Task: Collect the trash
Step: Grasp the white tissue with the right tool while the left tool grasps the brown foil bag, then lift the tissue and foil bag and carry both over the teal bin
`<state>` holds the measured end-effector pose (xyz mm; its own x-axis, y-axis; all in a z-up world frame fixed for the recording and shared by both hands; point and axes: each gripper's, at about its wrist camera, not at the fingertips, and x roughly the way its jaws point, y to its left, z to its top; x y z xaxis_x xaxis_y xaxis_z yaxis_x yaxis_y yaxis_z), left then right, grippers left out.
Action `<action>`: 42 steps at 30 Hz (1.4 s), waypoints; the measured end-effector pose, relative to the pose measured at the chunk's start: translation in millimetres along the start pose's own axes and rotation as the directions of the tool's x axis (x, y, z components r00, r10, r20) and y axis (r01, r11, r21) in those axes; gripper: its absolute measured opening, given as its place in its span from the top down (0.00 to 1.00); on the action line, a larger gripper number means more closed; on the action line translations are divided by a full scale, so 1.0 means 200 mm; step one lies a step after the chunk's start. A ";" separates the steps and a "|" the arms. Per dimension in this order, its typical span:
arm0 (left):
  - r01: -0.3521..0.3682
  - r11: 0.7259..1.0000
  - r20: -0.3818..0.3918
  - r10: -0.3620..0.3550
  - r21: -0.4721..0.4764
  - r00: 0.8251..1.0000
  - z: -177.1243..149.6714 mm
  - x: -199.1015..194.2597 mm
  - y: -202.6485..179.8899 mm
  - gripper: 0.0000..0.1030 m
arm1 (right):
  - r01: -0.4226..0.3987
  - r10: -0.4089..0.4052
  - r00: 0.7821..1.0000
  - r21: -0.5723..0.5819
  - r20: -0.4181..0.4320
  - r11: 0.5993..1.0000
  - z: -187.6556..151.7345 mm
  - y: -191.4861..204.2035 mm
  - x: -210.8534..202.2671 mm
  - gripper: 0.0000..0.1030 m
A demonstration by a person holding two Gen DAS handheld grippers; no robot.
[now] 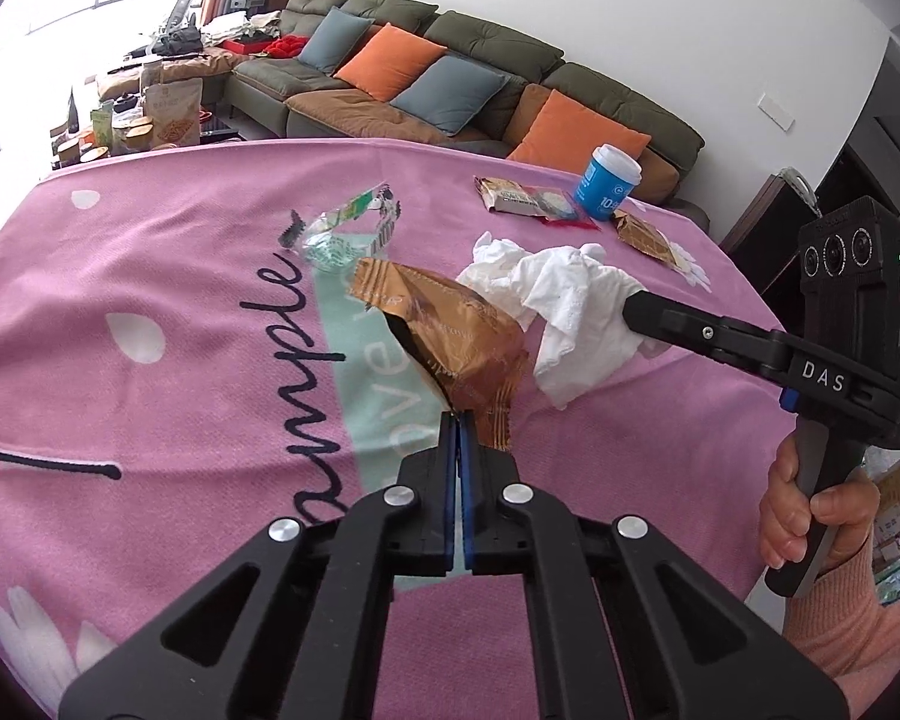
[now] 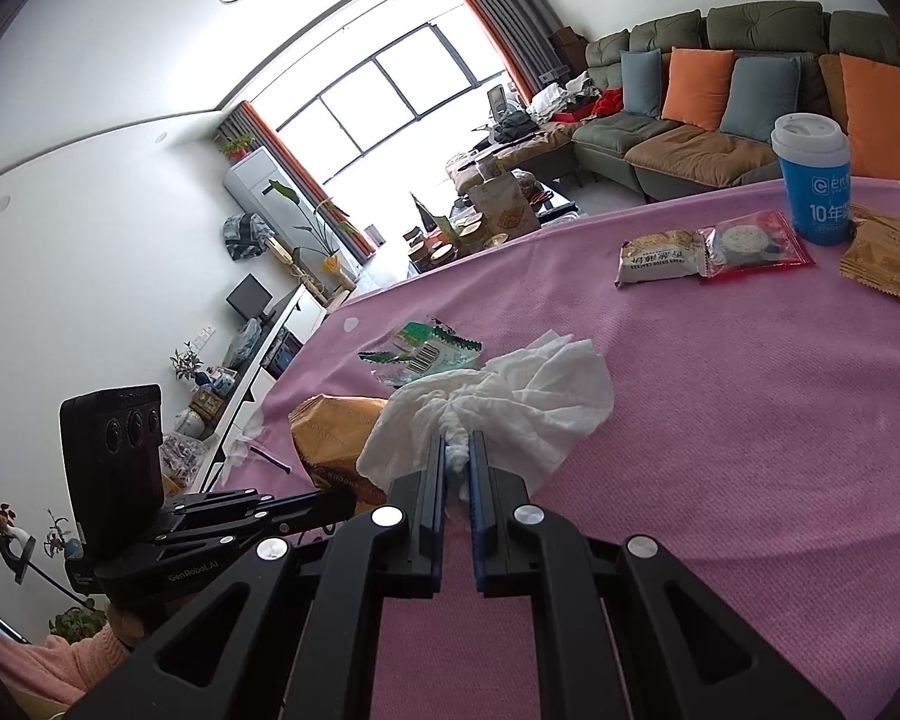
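**Both grippers pinching trash above a pink table**

The left gripper [image 1: 457, 420], at the lower middle of its view, has its jaws pressed together on the near corner of a brown wrapper [image 1: 456, 330], which rises crumpled toward the frame's centre. The right gripper [image 2: 456, 450] is clamped narrow on a bunched white tissue [image 2: 510, 396], which fans out just above its tips at mid-frame. Wrapper and tissue sit close beside each other.

The step in hand looks like pick-up: both pieces are gripped. Next, they likely need lifting clear and carrying to a bin; no bin shows in either view.

Other litter lies on the pink cloth [image 1: 150, 300]: a clear green-printed wrapper [image 1: 354, 228] above and left of the brown one, a tan snack packet [image 2: 660, 255] touching a red packet [image 2: 756, 246] at upper right, a second brown wrapper [image 2: 888, 258] at the right edge, and an upright blue cup [image 2: 813, 180] just beside it. Nothing blocks a straight lift, though the two loads could brush together.
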<state>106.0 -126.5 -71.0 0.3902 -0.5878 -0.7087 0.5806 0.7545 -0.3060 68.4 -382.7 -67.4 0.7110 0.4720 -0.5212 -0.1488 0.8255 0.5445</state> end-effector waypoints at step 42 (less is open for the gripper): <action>-0.361 0.896 0.172 0.411 -0.258 0.895 -0.55 -1.08 0.63 0.98 | -0.316 0.275 0.939 -0.206 -0.206 0.926 -0.08 0.81 0.55 0.94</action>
<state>16.0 127.1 -26.7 0.7108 -0.2669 -0.6507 0.1948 0.9637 -0.1824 111.8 -191.9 -45.9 0.4852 0.7340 -0.4752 -0.5041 0.6789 0.5338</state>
